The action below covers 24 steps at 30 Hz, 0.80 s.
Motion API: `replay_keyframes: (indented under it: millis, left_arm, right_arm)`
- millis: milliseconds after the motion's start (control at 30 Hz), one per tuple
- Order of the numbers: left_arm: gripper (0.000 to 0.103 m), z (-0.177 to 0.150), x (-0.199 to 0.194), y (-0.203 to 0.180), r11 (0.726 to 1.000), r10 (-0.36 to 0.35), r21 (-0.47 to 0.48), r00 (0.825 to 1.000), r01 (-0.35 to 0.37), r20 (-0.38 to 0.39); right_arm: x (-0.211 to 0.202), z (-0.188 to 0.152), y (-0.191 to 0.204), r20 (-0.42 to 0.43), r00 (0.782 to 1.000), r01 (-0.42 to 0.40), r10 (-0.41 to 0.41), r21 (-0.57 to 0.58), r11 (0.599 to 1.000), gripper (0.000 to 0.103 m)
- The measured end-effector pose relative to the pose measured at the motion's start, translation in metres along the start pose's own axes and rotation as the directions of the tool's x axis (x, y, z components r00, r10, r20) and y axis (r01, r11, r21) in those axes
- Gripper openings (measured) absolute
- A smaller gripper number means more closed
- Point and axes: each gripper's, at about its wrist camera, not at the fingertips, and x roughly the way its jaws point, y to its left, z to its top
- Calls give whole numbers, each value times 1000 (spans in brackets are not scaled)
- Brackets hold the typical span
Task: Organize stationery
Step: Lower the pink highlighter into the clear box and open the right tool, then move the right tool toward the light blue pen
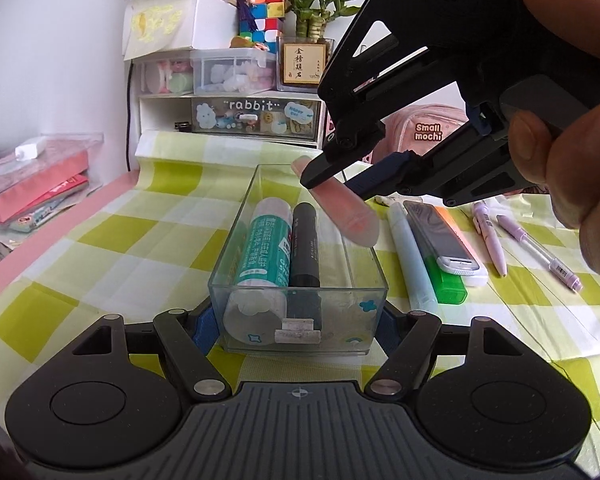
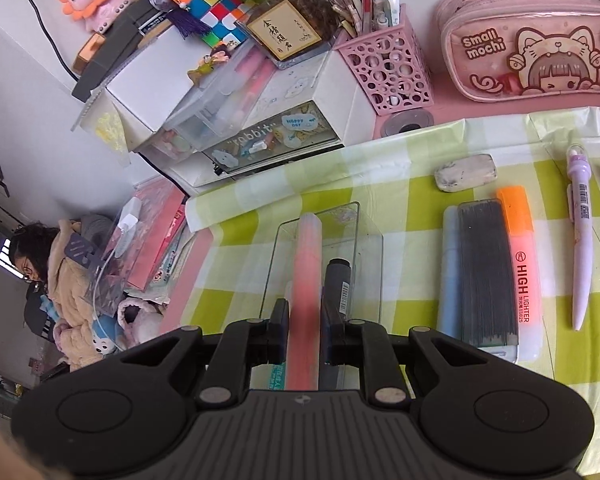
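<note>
A clear plastic box lies lengthwise on the green checked cloth. My left gripper is shut on its near end, one pad against each side wall. Inside lie a teal-and-white glue stick and a black marker. My right gripper, held by a hand, comes in from the upper right and is shut on a pink highlighter, tilted down over the box's right half. In the right wrist view the pink highlighter runs forward between the right gripper fingers, above the box and beside the black marker.
Right of the box lie a pale blue pen, a lead case, an orange highlighter, a purple pen and an eraser. A pink pen holder, a pink pencil case and drawer organisers line the back.
</note>
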Motion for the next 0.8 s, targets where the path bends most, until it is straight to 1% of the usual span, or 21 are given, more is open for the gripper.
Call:
replay_keyframes:
  millis: [100,267,333,500,667,700,800]
  left_arm:
    - [73,-1,0,-1,1000,2,12,1000,-2,-2]
    - [73,-1,0,-1,1000,-1,18,1000,1,-5]
    - [73,-1,0,-1,1000,-1,19,1000,2,-5]
    - [73,-1,0,-2,1000,0,21,1000,0,-5]
    - [73,-1,0,-2,1000,-1,21,1000,1,-5]
    - [73,-1,0,-2,1000,-1,21,1000,1,-4]
    - [73,-1,0,-2,1000,0,21,1000,0,-5]
  right_arm:
    - [-1,-1,2,9,999,47,-47,-10,999,12]
    - [4,-8,4,-22,998,55,-56,-45,997,12]
    - [4,-9,5,-18,998,57,-58,-53,997,11]
    - [-5,-6,3,10,999,50,-50,-54,997,12]
    - [-18,0,-6,67,997,29,-27,-41,999,12]
    - [-21,2,-9,80,996,38,-35,-37,999,12]
    - [-25,7,-21,116,988,101,-97,-30,994,12]
